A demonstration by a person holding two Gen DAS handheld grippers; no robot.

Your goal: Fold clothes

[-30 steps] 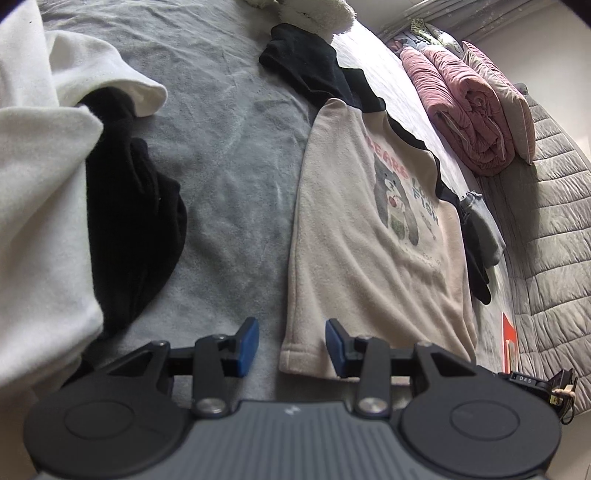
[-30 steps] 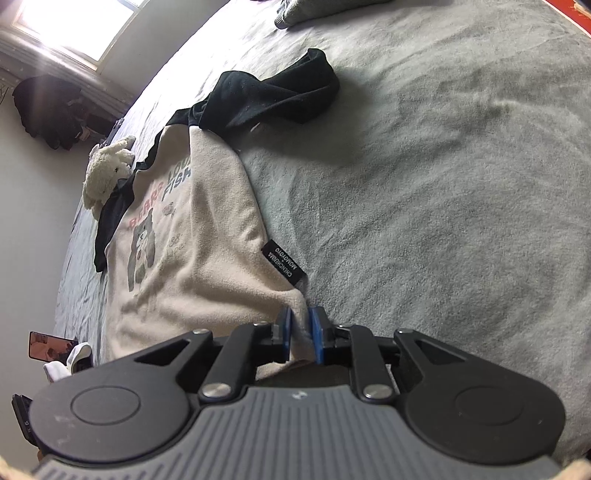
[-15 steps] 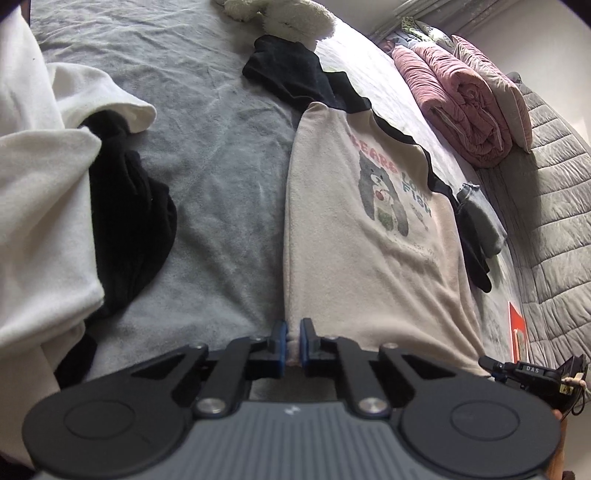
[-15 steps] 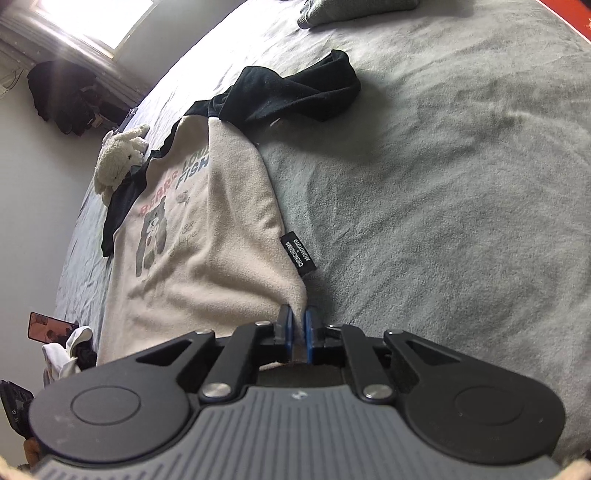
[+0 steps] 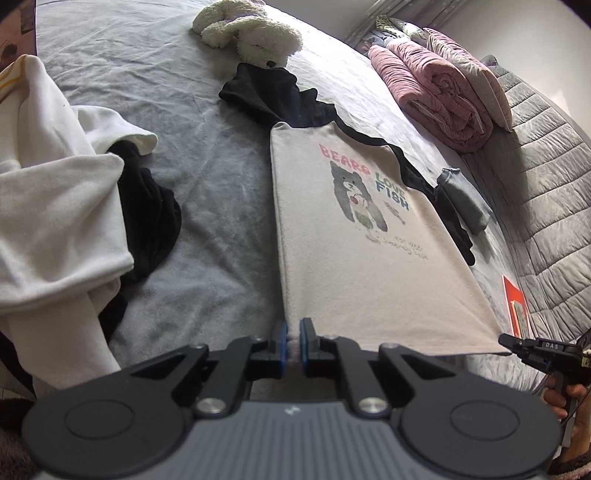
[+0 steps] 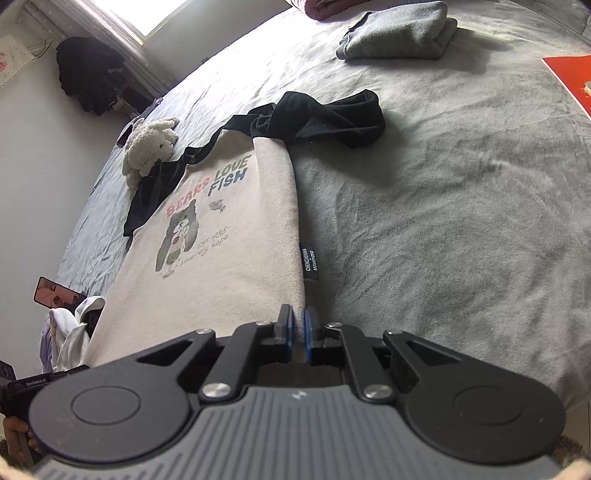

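Left wrist view, from left to right. Saw one pile of white clothes at the left edge, with one black garment tucked partly under it, both on the grey bed cover. Next came one cream sweatshirt with black sleeves, printed with one bear and the words "BEARS LOVE FISH", spread front up over the middle of the bed. Above it lay one white plush toy, touching the black sleeve. Held the near left hem corner of the sweatshirt in the left gripper, both blue pads closed tight on the cloth. Further right: one small folded grey garment just beside the other sleeve, two rolled pink blankets stacked near the far edge, and one red card near the right edge.

Right wrist view, from left to right. Saw one phone with a lit screen at the left edge, then the same plush toy and the same sweatshirt. Held its near right hem corner in the right gripper, jaws closed on the fabric, one black side label standing just in front of the pads. Hem looked pulled straight between the two grippers. Further right: one black sleeve bunched on the cover, one folded grey garment well apart at the top, one red card at the right edge.
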